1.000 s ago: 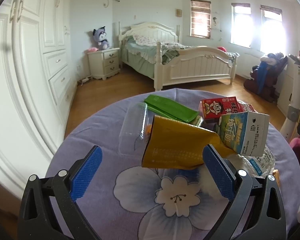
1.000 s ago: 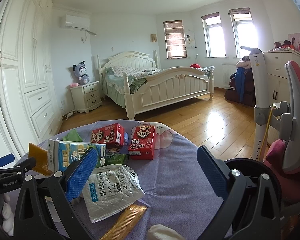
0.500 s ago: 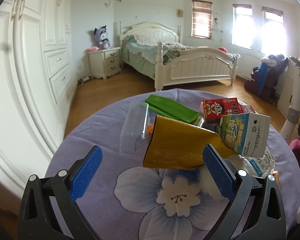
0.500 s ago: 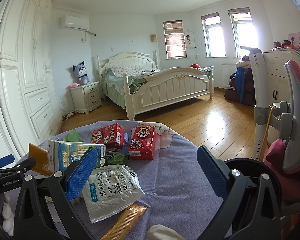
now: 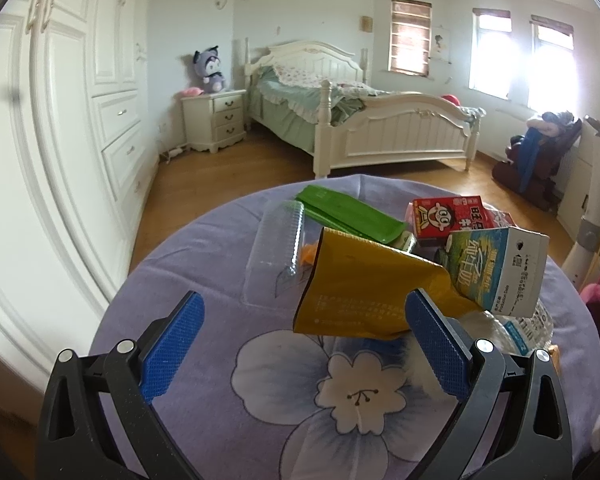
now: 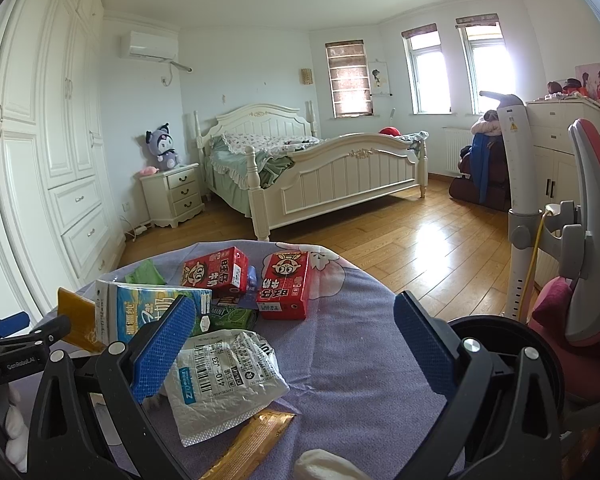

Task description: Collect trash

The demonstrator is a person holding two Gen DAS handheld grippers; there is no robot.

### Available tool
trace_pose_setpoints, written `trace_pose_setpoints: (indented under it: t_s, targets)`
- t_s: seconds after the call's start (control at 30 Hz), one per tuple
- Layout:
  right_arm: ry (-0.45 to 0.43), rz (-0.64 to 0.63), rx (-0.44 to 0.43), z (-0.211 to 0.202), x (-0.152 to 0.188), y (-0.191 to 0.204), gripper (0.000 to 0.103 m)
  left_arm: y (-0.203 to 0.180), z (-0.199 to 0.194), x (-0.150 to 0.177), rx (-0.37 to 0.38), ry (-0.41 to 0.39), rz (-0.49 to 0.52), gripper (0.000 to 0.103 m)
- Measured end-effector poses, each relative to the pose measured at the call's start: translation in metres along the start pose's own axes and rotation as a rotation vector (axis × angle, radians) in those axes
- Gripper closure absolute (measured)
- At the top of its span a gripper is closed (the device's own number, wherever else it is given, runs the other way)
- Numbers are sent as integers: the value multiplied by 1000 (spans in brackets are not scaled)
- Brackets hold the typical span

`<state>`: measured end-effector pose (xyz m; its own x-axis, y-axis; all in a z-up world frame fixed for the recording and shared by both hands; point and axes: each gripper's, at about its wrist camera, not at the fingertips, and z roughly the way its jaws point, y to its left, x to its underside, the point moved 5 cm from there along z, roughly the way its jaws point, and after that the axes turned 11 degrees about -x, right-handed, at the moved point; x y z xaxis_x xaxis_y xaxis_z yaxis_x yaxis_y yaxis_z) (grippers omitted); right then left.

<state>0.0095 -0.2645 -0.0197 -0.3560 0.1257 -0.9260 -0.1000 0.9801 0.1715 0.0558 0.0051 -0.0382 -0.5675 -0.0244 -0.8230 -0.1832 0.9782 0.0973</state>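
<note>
Trash lies on a round table with a purple flowered cloth (image 5: 204, 280). A yellow pouch (image 5: 364, 292) lies between the pads of my open, empty left gripper (image 5: 304, 348), nearer the right pad. Beyond it are a clear plastic container (image 5: 278, 240), a green wrapper (image 5: 348, 216), a red carton (image 5: 448, 216) and a white-and-blue milk carton (image 5: 500, 272). My right gripper (image 6: 288, 344) is open and empty above a crumpled white wrapper (image 6: 224, 376). Two red cartons (image 6: 284, 288), the milk carton (image 6: 140, 312) and a gold sachet (image 6: 252, 440) show in the right wrist view.
A black bin (image 6: 512, 352) stands just right of the table behind my right gripper. A pink chair (image 6: 592, 240) and a grey stand (image 6: 516, 184) are further right. A white wardrobe (image 5: 60, 140) is at the left, a bed (image 5: 360, 128) beyond on wooden floor.
</note>
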Motion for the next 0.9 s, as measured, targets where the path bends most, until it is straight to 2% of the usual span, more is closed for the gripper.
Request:
trace_pose_setpoints:
  t_s: [0.7,0.77,0.8,0.9]
  targets:
    - [4,17,-1,2,-1,-4,5,4,2,-1,1,5,-17,4]
    - [32,35,-38,8,-1,-6,5,10,1,-3,46,5,-47,4]
    - [66,41,-81,15,-2,-7,5,18,1,-9,64,17,-75,4]
    - [182,13,-124,39,-11,-18,5,52,11,-35,118,67,-173,4]
